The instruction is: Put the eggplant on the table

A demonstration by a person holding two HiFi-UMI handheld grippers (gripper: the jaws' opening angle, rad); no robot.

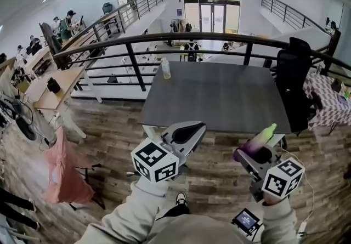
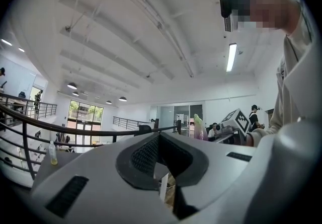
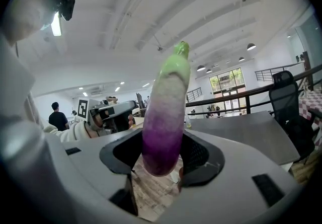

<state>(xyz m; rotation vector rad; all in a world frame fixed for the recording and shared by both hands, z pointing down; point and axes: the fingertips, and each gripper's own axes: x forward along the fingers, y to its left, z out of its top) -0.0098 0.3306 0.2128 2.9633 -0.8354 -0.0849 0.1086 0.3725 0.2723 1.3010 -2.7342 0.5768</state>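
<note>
The eggplant [image 1: 262, 140], purple at the base, fading to white with a pale green tip, sticks up and forward out of my right gripper [image 1: 253, 153]. Both are over the wood floor, just short of the near edge of the grey table [image 1: 219, 97]. In the right gripper view the jaws of the right gripper [image 3: 162, 156] are shut on the purple end of the eggplant [image 3: 167, 107]. My left gripper [image 1: 198, 126] is at the same height to the left, shut with nothing in it. From the left gripper view [image 2: 159, 137] the eggplant [image 2: 199, 128] shows far off at the right.
A small bottle [image 1: 165, 68] stands at the table's far left corner. A black office chair [image 1: 290, 75] is at the table's right side and a dark railing [image 1: 164, 40] runs behind it. A pink cloth [image 1: 63, 169] hangs at the left, and a small screen device [image 1: 246, 219] lies near my feet.
</note>
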